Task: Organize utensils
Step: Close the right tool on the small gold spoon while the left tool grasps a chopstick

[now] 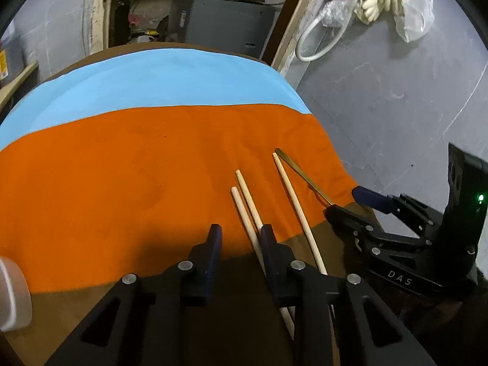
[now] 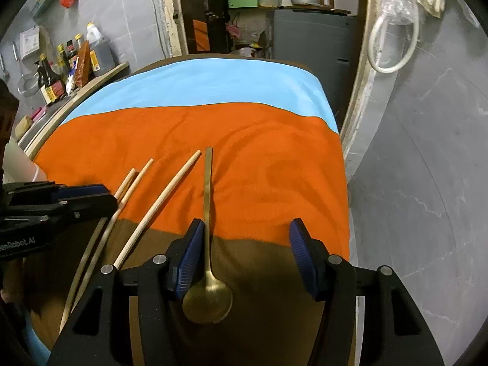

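Three wooden chopsticks (image 1: pixel 247 210) and a brass spoon (image 2: pixel 208 244) lie side by side on the orange cloth (image 1: pixel 122 183), their near ends over the brown table. My left gripper (image 1: pixel 239 235) is open and empty, its right finger touching or just above the two left chopsticks. The third chopstick (image 1: pixel 297 210) lies to its right. My right gripper (image 2: pixel 245 235) is open, the spoon handle lying just inside its left finger. The right gripper also shows in the left wrist view (image 1: pixel 350 202), and the left gripper in the right wrist view (image 2: pixel 88 195).
A blue cloth (image 2: pixel 198 88) covers the far part of the table. The table's right edge drops to a grey floor (image 2: pixel 411 183). A counter with sauce bottles (image 2: pixel 58 73) stands on the left. A pale container (image 1: pixel 12 296) sits at the near left.
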The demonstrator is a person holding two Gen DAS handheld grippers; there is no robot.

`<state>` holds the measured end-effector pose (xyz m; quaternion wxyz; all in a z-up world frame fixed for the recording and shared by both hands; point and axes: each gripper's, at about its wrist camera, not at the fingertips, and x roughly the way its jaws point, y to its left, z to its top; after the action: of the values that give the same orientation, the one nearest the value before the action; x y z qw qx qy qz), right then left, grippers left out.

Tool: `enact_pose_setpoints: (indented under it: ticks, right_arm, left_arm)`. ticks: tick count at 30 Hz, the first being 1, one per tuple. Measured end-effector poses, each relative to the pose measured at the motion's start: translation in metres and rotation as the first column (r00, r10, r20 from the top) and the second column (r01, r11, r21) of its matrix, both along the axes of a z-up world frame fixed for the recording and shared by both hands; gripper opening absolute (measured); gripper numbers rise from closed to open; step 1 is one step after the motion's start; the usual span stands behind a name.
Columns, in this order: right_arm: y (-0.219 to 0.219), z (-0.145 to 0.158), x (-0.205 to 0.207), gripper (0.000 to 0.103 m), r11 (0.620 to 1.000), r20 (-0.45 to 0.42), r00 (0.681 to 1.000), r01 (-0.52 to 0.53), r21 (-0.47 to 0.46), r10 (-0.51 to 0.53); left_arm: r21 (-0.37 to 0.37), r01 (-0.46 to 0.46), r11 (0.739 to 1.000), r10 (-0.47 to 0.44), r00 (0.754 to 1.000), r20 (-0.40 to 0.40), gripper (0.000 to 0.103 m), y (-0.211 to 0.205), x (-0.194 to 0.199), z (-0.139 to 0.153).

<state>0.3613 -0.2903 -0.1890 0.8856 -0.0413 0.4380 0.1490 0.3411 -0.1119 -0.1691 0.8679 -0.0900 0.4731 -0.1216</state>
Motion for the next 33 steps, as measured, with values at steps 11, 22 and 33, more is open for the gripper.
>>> enact_pose_setpoints:
  ticks: [11, 22, 33]
  right_arm:
    - [0.026, 0.002, 0.042, 0.038, 0.992, -0.06, 0.991, -0.122, -0.025, 0.12]
    - [0.057, 0.006, 0.052, 0.017, 0.981, -0.111, 0.981, -0.168, -0.093, 0.157]
    - [0.034, 0.029, 0.033, 0.005, 0.988, -0.1, 0.988, -0.106, 0.113, 0.118]
  left_arm:
    - [0.003, 0.034, 0.999, -0.034, 0.999, -0.041, 0.016, -0.002, 0.019, -0.004]
    - [-0.029, -0.003, 1.0, 0.001, 0.998, -0.062, 0.012, 0.0, 0.02, -0.006]
    - [-0.046, -0.104, 0.994, 0.103, 0.994, -0.032, 0.005, 0.03, -0.007, 0.019]
